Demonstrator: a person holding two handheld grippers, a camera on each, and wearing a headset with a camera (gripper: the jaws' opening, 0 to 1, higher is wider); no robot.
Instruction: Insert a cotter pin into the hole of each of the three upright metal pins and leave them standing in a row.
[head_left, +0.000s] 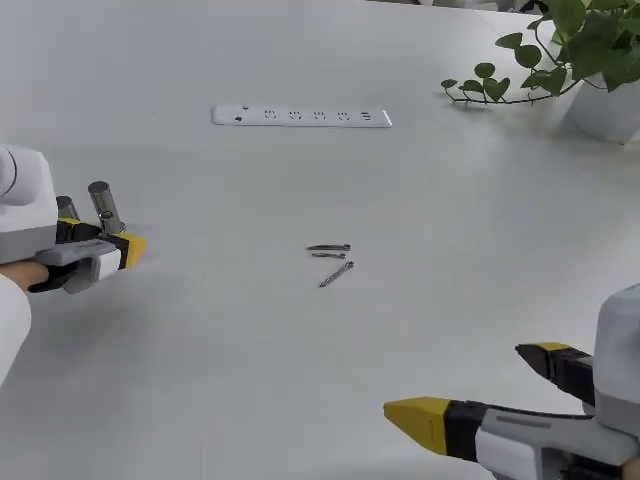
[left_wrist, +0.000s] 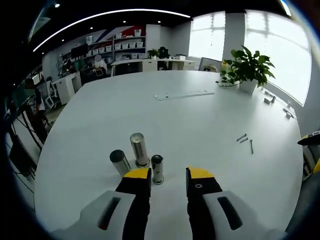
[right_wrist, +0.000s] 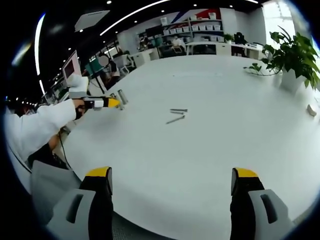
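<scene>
Left hand-held gripper, jaws apart, fronts upright metal pins, apparently to steady one; right hand-held gripper, jaws wide, faces cotter pins.

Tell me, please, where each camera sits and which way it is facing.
Head view: on the headset, looking forward and down at the white table; left gripper, right gripper, a white sleeve.
Left gripper view: along its open jaws toward three upright silver metal pins.
Right gripper view: along its wide-open jaws across the table toward the left gripper.
All share the three thin grey cotter pins.
</scene>
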